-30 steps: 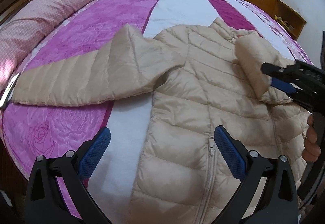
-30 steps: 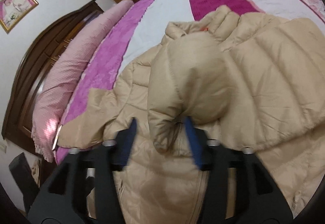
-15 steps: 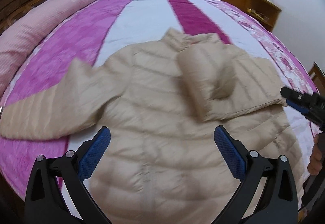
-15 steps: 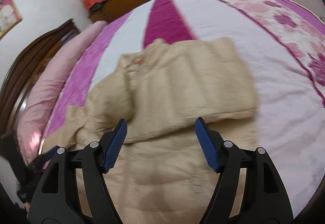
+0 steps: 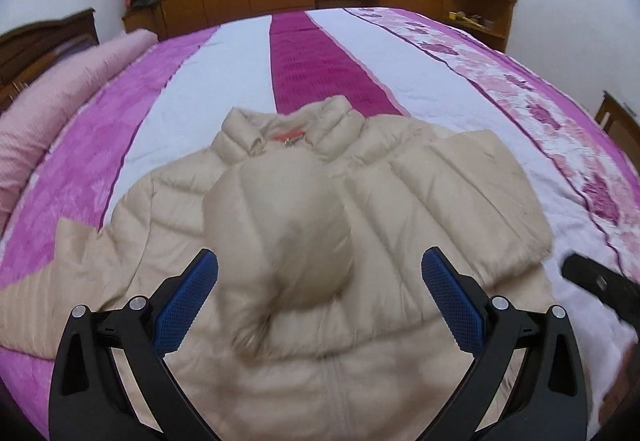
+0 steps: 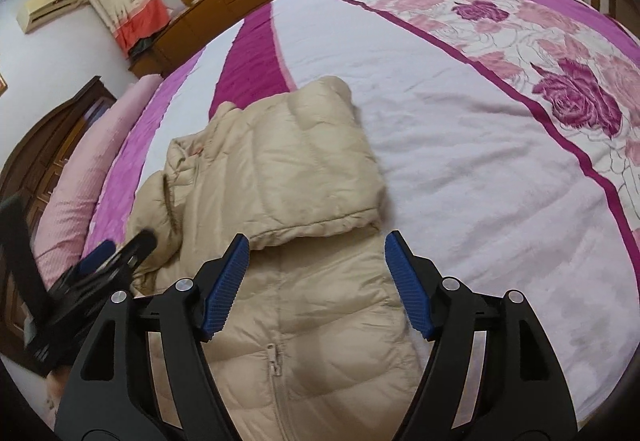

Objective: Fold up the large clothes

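A: Jacket [image 5: 400, 209] condition?
B: Beige, quilted, puffy; lies zipper-up on the pink-and-white striped bedspread [image 5: 248, 53], one sleeve [image 6: 304, 169] folded across the chest.
A: Grippers?
B: Left gripper [image 5: 320, 297] and right gripper [image 6: 318, 283]: ribbed blue fingers spread, holding nothing.

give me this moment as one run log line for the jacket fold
phase: sleeve fold | left gripper: open, over jacket | right gripper: open, empty | right sleeve: folded across chest | left sleeve: spread on bed
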`<action>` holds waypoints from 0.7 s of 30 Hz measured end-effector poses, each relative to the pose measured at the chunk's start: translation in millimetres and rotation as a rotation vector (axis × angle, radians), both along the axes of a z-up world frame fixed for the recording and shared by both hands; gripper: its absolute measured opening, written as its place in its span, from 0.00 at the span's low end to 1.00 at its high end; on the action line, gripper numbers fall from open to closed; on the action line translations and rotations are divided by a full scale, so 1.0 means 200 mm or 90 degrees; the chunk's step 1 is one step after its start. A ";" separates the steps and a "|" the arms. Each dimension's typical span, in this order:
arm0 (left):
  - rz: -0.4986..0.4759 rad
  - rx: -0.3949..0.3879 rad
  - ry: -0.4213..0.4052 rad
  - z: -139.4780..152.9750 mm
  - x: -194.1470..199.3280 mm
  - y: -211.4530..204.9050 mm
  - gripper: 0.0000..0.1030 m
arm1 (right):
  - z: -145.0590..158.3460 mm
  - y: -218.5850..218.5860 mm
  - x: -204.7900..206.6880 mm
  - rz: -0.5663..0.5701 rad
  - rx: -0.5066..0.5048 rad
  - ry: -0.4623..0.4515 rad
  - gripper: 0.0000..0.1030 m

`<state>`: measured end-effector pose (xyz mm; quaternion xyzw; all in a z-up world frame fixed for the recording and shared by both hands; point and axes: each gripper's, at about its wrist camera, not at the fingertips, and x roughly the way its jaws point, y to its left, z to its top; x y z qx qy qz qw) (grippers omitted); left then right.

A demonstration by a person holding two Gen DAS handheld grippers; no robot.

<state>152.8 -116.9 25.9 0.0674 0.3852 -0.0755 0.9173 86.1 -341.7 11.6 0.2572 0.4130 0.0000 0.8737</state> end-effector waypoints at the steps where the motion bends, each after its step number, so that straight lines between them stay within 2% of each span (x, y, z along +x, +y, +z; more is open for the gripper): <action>1: 0.003 0.011 -0.002 -0.02 0.03 -0.03 0.95 | -0.01 -0.01 0.00 -0.001 0.005 0.002 0.68; 6: 0.026 0.052 0.026 -0.16 0.15 -0.08 0.89 | -0.04 -0.05 -0.01 -0.008 0.016 0.003 0.68; 7: 0.029 0.058 0.026 -0.17 0.15 -0.07 0.83 | -0.04 -0.06 -0.01 -0.010 0.017 0.003 0.68; 8: 0.031 0.065 0.025 -0.18 0.16 -0.06 0.71 | -0.04 -0.06 -0.01 -0.011 0.017 0.002 0.68; 9: 0.031 0.072 0.022 -0.19 0.17 -0.05 0.65 | -0.04 -0.06 -0.01 -0.011 0.017 0.002 0.68; 10: 0.028 0.073 0.019 -0.19 0.17 -0.04 0.54 | -0.05 -0.06 -0.01 -0.011 0.017 0.002 0.68; 12: 0.010 0.057 0.017 -0.17 0.17 -0.01 0.37 | -0.05 -0.06 0.00 -0.012 0.017 0.003 0.68; 13: 0.002 0.031 0.014 -0.13 0.17 0.03 0.29 | -0.05 -0.06 0.00 -0.012 0.017 0.003 0.68; 14: 0.001 0.013 0.013 -0.10 0.17 0.06 0.26 | -0.05 -0.06 0.01 -0.012 0.016 0.002 0.68; 15: -0.001 -0.021 0.011 -0.05 0.17 0.12 0.25 | -0.05 -0.05 0.01 -0.011 0.015 0.001 0.68; 18: -0.002 -0.076 0.002 0.05 0.16 0.27 0.24 | -0.04 -0.04 0.04 -0.012 0.014 -0.003 0.68; 21: 0.008 -0.101 -0.001 0.10 0.16 0.40 0.24 | -0.02 -0.02 0.08 -0.014 0.007 -0.005 0.68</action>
